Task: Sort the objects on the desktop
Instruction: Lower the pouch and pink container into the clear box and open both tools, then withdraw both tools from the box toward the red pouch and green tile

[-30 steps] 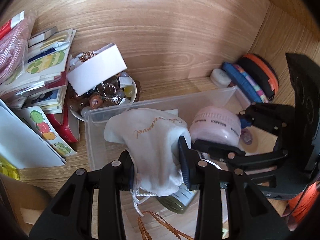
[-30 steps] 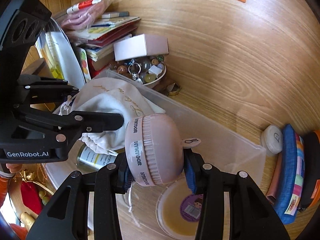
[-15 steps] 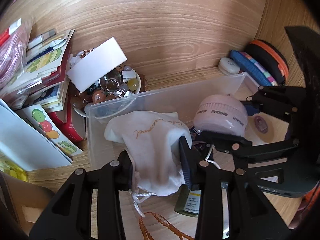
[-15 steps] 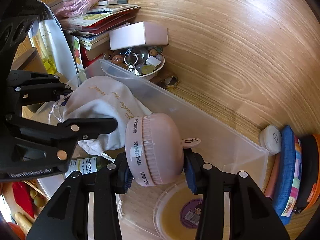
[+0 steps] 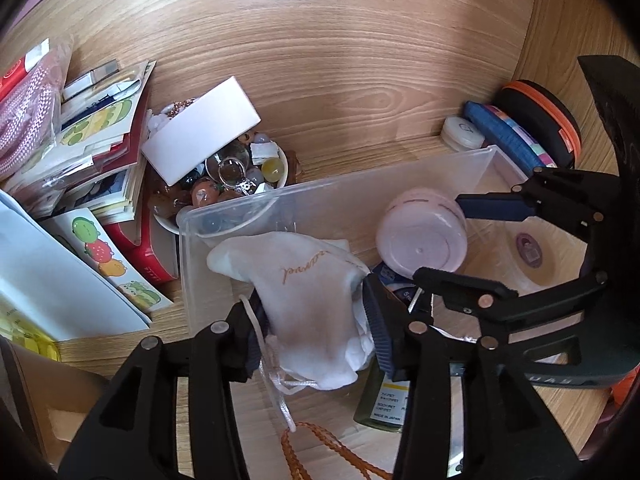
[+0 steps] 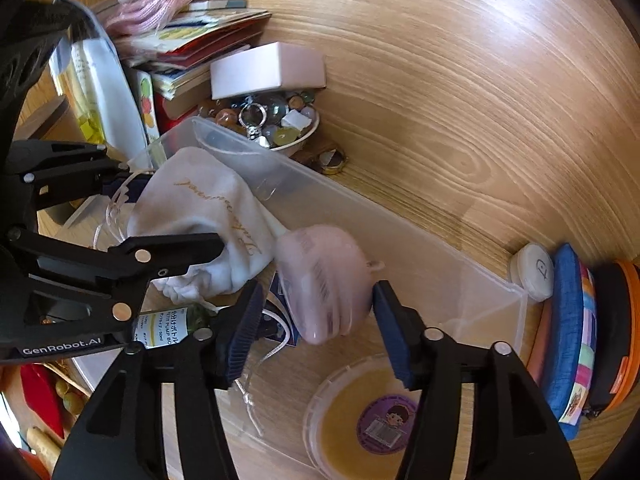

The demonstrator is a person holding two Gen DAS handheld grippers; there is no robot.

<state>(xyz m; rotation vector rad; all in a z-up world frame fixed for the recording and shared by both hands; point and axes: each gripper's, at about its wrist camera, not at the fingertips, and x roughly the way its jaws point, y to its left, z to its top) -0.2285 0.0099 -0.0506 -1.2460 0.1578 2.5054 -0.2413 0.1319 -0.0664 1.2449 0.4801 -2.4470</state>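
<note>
The left gripper (image 5: 316, 312), marked "GenRobot.AI", is clamped on a soft white drawstring pouch (image 5: 308, 292) with gold script, held over the clear plastic bin (image 5: 240, 208). The right gripper (image 6: 316, 320) has its 2 ribbed blue pads (image 6: 394, 332) spread apart around a round pink ridged case (image 6: 324, 280), blurred, inside the bin. Beneath lies a green bottle (image 5: 384, 396) labelled "MADE IN JAPAN".

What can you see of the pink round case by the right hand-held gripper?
The pink round case is a squat, ribbed, plastic-looking disc with dark printed lettering on its rim and a small tab. It is motion-blurred and tilted inside the clear bin, between the open fingers of the right hand-held gripper; contact cannot be told. The white pouch lies beside it.
</note>
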